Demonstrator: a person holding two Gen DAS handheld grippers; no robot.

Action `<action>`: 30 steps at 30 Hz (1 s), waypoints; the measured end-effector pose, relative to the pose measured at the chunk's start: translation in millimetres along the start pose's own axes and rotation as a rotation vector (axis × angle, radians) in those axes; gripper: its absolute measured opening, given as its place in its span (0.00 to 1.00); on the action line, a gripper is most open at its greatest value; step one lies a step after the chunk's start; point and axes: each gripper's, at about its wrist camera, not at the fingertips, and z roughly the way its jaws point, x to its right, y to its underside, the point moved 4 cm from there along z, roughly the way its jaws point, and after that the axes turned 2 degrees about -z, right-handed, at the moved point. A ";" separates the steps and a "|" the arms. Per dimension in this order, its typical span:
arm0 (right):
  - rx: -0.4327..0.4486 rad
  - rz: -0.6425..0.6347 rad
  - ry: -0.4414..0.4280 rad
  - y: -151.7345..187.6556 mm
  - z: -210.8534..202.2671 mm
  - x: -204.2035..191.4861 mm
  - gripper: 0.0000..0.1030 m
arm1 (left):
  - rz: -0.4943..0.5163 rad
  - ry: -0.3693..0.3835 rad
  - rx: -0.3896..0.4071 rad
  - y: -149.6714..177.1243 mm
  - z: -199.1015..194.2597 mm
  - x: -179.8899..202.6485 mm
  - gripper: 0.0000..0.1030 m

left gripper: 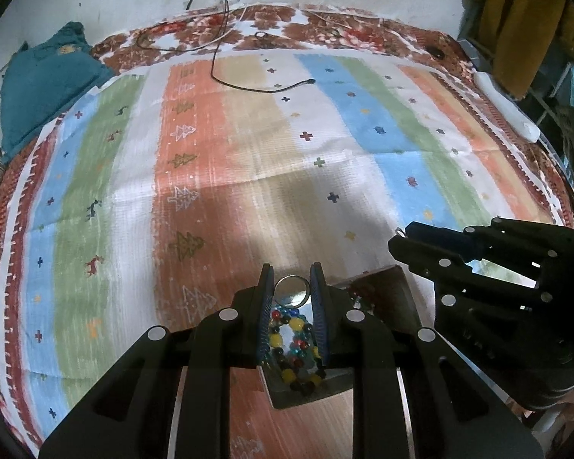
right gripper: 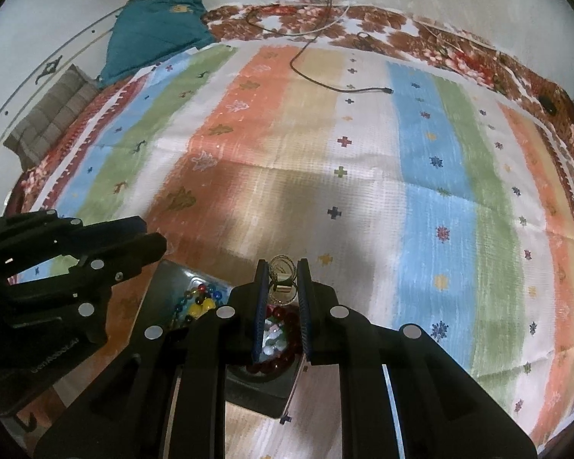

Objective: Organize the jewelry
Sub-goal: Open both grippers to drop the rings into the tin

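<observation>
A dark compartmented jewelry box [left gripper: 386, 290] sits on the striped cloth at the near edge. In the left wrist view my left gripper [left gripper: 291, 287] is shut on a silver metal bangle [left gripper: 291, 290], held above a compartment of multicoloured bead bracelets [left gripper: 292, 338]. In the right wrist view my right gripper [right gripper: 283, 279] is shut on gold bangles [right gripper: 282, 267], held above a compartment with a dark red bead bracelet [right gripper: 283, 319]. The bead bracelets also show there [right gripper: 199, 302]. Each gripper shows in the other's view: the right gripper [left gripper: 405, 241], the left gripper [right gripper: 153, 237].
A striped cloth [left gripper: 248, 176] covers a floral bedspread [left gripper: 287, 23]. A black cable [left gripper: 225, 38] lies across the far part. A teal cloth [left gripper: 46, 76] sits far left, a white object [left gripper: 505, 103] far right. A grey folded cloth [right gripper: 53, 111] lies left.
</observation>
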 end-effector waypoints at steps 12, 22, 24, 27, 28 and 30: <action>0.006 -0.039 -0.046 18.8 -14.1 -17.7 0.15 | -0.002 0.026 0.026 16.5 -20.7 9.0 0.19; 0.006 -0.040 -0.044 29.7 -25.4 -17.5 0.23 | -0.055 0.029 0.040 24.9 -33.1 0.3 0.27; 0.021 -0.043 -0.039 32.8 -33.1 -18.6 0.24 | -0.055 0.040 0.048 27.5 -38.6 1.3 0.33; 0.038 -0.028 -0.052 38.8 -42.8 -19.1 0.27 | -0.043 0.053 0.061 32.2 -47.0 4.6 0.37; 0.041 -0.025 -0.055 39.4 -44.9 -19.1 0.28 | -0.042 0.056 0.066 33.4 -49.5 4.9 0.38; 0.057 -0.034 -0.043 42.3 -51.7 -18.7 0.33 | -0.041 0.060 0.072 36.4 -53.3 5.2 0.40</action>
